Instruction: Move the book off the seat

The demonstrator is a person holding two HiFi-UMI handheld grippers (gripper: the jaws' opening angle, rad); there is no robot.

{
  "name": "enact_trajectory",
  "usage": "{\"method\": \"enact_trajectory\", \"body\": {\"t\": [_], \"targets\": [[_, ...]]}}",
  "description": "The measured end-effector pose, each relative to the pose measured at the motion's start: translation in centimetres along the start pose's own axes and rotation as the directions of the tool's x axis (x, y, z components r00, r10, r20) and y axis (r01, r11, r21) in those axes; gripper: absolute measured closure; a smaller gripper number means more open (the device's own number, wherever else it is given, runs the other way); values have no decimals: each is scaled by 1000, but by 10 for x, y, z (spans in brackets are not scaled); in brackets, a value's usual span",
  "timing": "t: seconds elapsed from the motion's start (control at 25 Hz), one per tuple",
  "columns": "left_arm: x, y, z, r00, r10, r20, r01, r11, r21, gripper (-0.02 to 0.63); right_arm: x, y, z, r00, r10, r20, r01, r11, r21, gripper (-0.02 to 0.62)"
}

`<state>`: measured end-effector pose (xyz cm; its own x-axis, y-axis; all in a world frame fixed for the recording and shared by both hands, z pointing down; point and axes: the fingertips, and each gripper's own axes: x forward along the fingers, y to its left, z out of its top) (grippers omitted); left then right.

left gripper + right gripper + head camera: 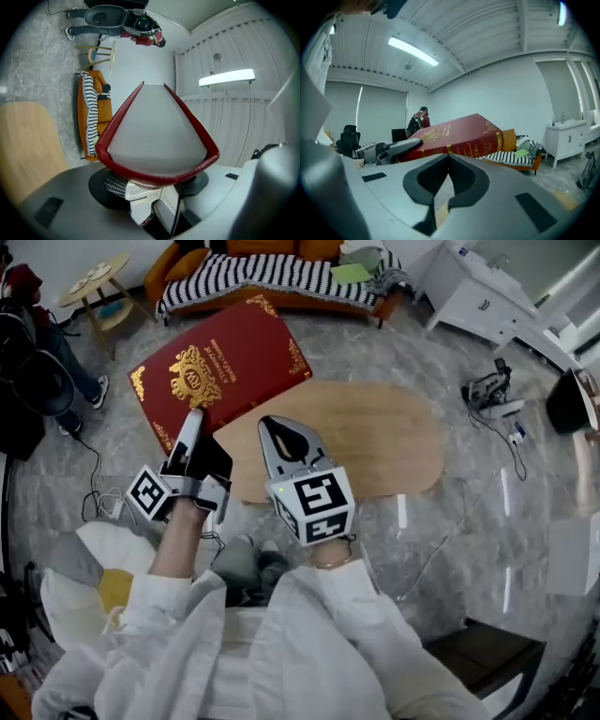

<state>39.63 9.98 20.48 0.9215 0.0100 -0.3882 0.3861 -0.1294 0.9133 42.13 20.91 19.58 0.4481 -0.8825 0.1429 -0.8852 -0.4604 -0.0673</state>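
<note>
Book [223, 369], a big red volume with gold ornament on its cover, is hanging tilted in the air above the marbled floor [450, 521], off any seat, with its near corner just by the left end of the oval wooden counter [375, 446]. The left gripper [192, 425] is clamping that near edge. In the left gripper view its jaws are standing partly apart, pressing on both covers with the grey page block running away between them. The right gripper [281, 439] is hovering over the counter beside the book. Its jaws are meeting at the tips and carrying nothing. Beyond the book an orange sofa [187, 263] is wearing a striped blanket [267, 273]. A person [42, 348] is standing at the far left near a small round table [94, 279].
</note>
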Motion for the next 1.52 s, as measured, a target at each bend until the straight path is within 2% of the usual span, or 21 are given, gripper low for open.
{"method": "enact_trajectory", "body": {"t": [0.28, 0.52, 1.04, 1.52], "targets": [[1, 23, -31, 994, 38, -106, -42, 998, -36, 360, -13, -10, -19, 997, -72, -22, 73, 997, 31, 583], [2, 29, -56, 979, 65, -194, -75, 996, -45, 360, -22, -15, -27, 993, -115, -29, 116, 991, 65, 583], [-2, 67, -74, 953, 149, -262, -173, 982, -72, 360, -27, -25, -76, 979, -162, -122, 179, 973, 144, 583], [-5, 135, -80, 924, 199, -326, -246, 963, -110, 359, -11, -41, -136, 957, -182, -225, 226, 955, 192, 583]]}}
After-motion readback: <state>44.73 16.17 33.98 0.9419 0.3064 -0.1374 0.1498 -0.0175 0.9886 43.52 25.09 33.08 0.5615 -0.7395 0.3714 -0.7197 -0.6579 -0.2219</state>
